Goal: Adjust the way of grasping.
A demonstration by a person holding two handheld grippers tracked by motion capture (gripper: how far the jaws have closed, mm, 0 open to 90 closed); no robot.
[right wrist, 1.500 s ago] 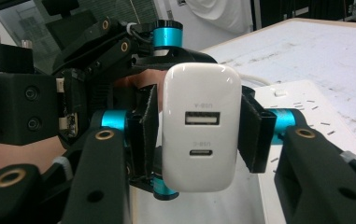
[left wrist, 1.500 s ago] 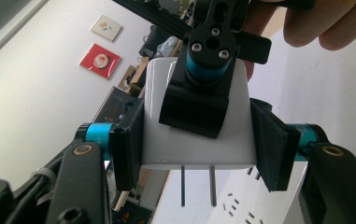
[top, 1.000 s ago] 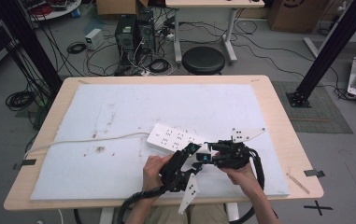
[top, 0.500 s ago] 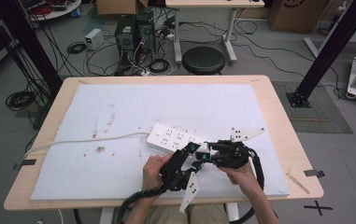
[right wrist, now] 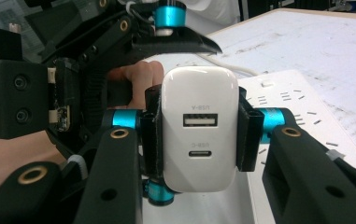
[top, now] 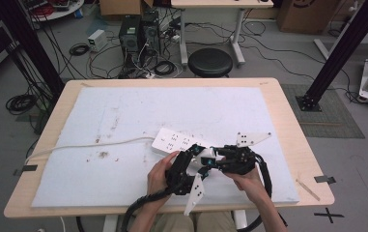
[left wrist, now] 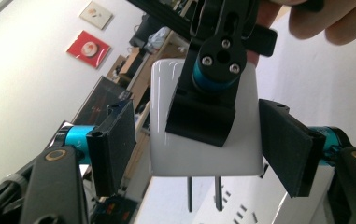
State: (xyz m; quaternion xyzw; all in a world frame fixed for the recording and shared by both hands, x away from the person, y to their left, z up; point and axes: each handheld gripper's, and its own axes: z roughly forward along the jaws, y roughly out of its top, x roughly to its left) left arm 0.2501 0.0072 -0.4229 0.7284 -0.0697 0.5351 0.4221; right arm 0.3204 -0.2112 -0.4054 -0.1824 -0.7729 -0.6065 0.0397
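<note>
The right hand-held gripper (right wrist: 199, 135) pinches the white charger (right wrist: 200, 126) just above the power strip (top: 176, 141) on the surface, while the left hand-held gripper (left wrist: 203, 144), jaws just spread, flanks it untouching.

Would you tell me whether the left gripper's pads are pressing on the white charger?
No: in the left gripper view, the left gripper has just opened, its pads apart from the white charger, which the right gripper clamps.

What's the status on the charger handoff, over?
Right gripper shut on white USB charger. Left gripper fingers have just opened, flanking charger, not touching. Prongs point toward power strip. Nothing in the way.
</note>
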